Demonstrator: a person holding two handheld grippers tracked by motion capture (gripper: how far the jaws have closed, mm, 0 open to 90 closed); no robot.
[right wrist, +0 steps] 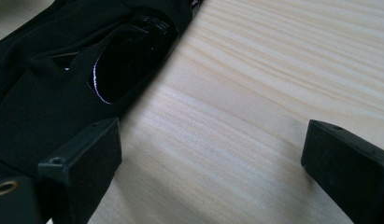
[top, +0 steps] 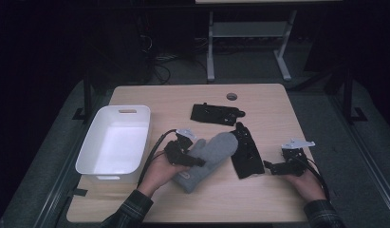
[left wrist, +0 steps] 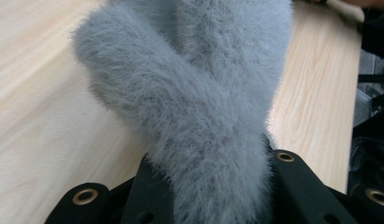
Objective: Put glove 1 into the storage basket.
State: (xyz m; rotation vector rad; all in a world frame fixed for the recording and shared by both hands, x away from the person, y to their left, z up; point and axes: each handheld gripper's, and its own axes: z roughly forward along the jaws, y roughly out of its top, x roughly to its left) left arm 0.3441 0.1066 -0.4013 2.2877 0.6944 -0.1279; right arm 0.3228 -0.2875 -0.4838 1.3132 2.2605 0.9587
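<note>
Left hand-held gripper (top: 195, 159) clamps the grey mitten (top: 207, 159) over the bench (top: 259, 199). Right hand-held gripper (right wrist: 210, 154) stands wide open, empty, beside a black glove (right wrist: 49, 93).

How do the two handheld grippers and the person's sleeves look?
Both the left gripper and the right gripper are black, each with a grey three-cornered plate on top and a trailing black cable. Their jaws are flat black blocks with brass-coloured eyelets. The sleeves are dark plaid.

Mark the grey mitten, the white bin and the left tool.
grey mitten (left wrist: 203, 93), left gripper view, furry palm.
white bin (top: 89, 145), high view, left wall.
left tool (top: 192, 159), high view, jaws clamped on the mitten.
</note>
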